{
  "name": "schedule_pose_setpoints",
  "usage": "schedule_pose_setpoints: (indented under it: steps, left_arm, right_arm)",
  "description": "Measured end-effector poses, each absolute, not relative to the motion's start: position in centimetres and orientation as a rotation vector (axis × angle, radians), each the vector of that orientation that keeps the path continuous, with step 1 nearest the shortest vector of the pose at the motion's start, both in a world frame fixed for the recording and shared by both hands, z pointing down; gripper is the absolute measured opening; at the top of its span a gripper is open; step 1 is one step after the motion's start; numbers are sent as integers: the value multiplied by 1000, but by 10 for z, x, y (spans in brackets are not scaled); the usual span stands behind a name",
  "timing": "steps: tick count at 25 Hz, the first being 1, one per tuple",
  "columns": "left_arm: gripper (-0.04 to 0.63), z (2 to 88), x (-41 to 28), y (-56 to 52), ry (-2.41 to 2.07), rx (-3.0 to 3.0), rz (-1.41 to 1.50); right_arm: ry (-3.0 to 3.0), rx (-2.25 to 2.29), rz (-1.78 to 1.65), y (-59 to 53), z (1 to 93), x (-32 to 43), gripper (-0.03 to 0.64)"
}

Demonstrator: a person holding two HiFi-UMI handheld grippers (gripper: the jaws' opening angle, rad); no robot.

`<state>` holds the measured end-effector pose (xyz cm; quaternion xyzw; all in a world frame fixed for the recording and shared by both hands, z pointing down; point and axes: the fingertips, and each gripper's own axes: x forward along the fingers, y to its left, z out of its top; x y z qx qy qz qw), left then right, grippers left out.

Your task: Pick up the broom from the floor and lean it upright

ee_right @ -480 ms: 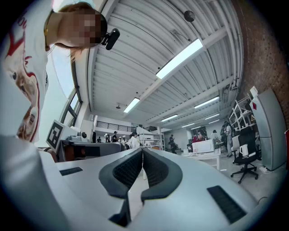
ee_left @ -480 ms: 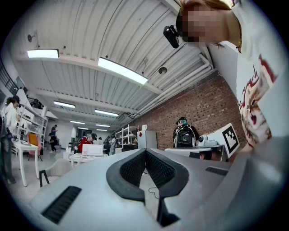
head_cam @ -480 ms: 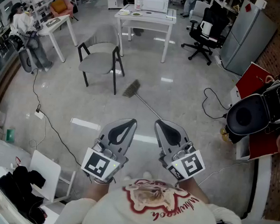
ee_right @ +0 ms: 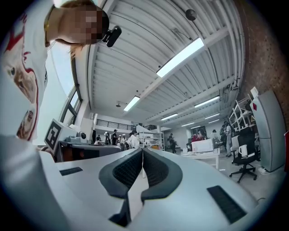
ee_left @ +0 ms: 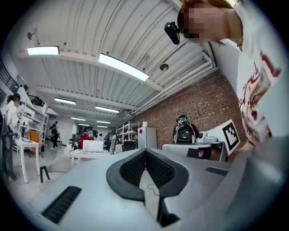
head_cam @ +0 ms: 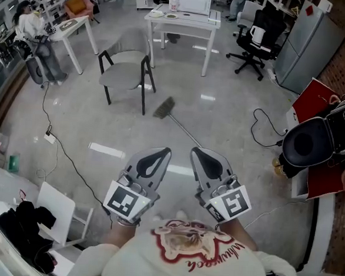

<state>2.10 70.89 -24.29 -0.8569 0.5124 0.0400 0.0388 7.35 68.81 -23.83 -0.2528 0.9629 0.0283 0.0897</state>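
The broom (head_cam: 172, 118) lies flat on the grey floor, its dark brush head near the chair and its thin handle running toward me. Both grey grippers are held side by side in front of my chest, well short of the broom. My left gripper (head_cam: 161, 152) is shut with nothing in it; its jaws meet at their tips in the left gripper view (ee_left: 145, 151). My right gripper (head_cam: 198, 151) is likewise shut and empty, its jaws meeting in the right gripper view (ee_right: 142, 150). Both point roughly level across the room.
A grey chair (head_cam: 125, 75) stands just left of the brush head, a white table (head_cam: 182, 18) behind it. A black cable (head_cam: 65, 156) snakes over the floor at left, another cable (head_cam: 261, 126) at right. A black office chair (head_cam: 256, 34), a fridge (head_cam: 302, 46) and a black bin (head_cam: 306, 145) line the right side.
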Motion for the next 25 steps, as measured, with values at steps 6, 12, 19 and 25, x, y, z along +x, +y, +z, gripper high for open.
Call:
schedule_pose_setpoints:
  steps: [6,12,19,25]
  left_arm:
    - [20,-244,23,706,1575,-2627,136]
    - [20,-243,38,696,1557,-2639,144]
    - [20,-246,66,673,1554,-2616,152]
    - [20,-238,74,658,1601,-2601,160]
  right_arm:
    - [2856,-760,64,685,-238,78,25]
    - [2831,-772,64,673,-243,93,25]
    - [2823,-754,102,655,-249,122,25]
    - [2834,-719,76,635,-243,127,25]
